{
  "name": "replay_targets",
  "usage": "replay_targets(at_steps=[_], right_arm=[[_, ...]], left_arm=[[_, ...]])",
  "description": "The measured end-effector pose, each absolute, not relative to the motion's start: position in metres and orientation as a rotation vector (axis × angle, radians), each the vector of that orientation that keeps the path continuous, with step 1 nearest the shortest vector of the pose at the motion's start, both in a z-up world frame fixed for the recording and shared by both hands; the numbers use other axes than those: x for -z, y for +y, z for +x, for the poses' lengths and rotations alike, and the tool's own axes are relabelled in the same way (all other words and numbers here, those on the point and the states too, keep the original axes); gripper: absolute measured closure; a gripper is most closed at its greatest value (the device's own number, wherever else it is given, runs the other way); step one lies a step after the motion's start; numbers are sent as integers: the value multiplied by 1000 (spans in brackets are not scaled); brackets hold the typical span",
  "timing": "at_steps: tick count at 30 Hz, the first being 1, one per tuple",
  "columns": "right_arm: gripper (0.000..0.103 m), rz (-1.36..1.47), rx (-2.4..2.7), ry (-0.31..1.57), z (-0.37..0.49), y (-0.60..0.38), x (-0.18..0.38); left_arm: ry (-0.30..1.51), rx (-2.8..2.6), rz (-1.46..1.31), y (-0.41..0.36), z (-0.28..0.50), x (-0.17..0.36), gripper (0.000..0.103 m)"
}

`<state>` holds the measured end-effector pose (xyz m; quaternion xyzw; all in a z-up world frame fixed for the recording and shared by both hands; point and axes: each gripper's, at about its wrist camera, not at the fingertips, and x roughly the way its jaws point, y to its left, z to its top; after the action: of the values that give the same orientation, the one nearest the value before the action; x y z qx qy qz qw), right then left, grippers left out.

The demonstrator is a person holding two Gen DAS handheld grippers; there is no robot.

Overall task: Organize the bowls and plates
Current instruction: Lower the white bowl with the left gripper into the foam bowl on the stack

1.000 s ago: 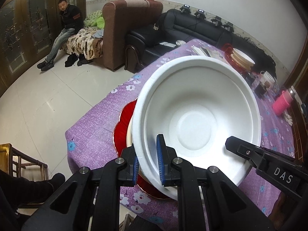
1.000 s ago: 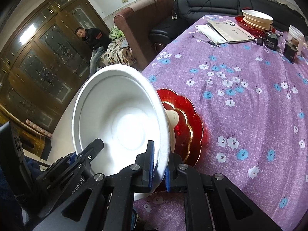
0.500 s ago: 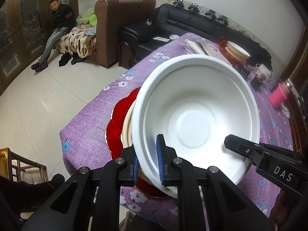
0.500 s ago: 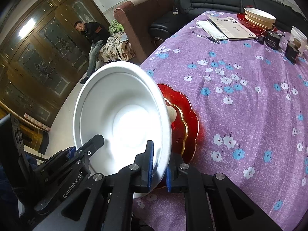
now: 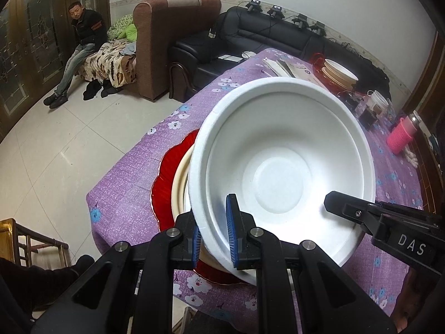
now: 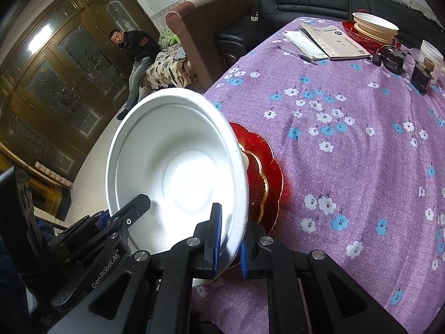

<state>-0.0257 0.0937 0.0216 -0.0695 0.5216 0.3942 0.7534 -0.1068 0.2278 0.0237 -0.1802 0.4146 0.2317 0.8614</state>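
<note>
At the counter's near edge, I have the left gripper (image 5: 212, 238) and right gripper (image 6: 229, 236) with jaws clamped on opposite rims of the white bowl (image 5: 281, 172), above the red plate (image 5: 169, 172). Uneven pull could crack the foam-like rim, I judge.

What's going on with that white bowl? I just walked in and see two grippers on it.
A person with a gripper in each hand is sorting dishes. Both the left gripper and the right gripper are shut on the rim of one white bowl, holding it tilted above a cream dish on a red plate at the table's near edge. A similar stack sits at the far end.
</note>
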Motion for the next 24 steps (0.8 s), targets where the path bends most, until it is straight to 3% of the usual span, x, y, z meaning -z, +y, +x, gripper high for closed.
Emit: replay_targets(at_steps=[24], right_arm=[[91,-197,-836,1118,-33,98,-22]], left_arm=[[871,-485,-370,230,-104,-18,89]])
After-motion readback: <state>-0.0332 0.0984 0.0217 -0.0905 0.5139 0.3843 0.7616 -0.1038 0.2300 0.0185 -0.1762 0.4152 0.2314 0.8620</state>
